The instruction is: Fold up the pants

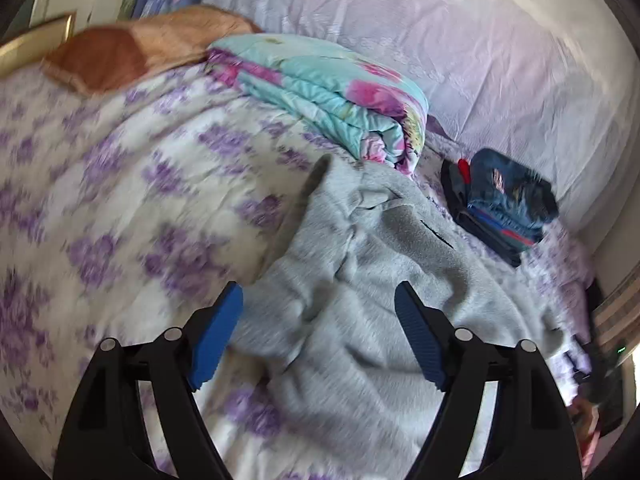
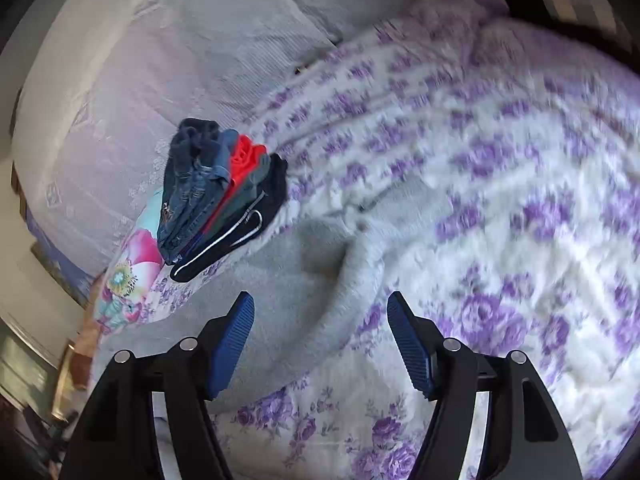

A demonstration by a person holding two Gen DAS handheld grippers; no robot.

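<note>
Light grey fleece pants lie crumpled on the purple-flowered bedspread, with a pocket slit showing near their middle. My left gripper hovers over them, its blue pads wide apart and nothing pinched between them. In the right wrist view the same grey pants run from the lower left up toward the middle. My right gripper stands open above their edge, one blue pad over the bedspread and the other over the cloth.
A stack of folded clothes, denim on top with red and dark pieces, sits beyond the pants, also seen as a folded stack. A rolled turquoise-and-pink quilt and a brown pillow lie farther back. Pale lilac sheet covers the far side.
</note>
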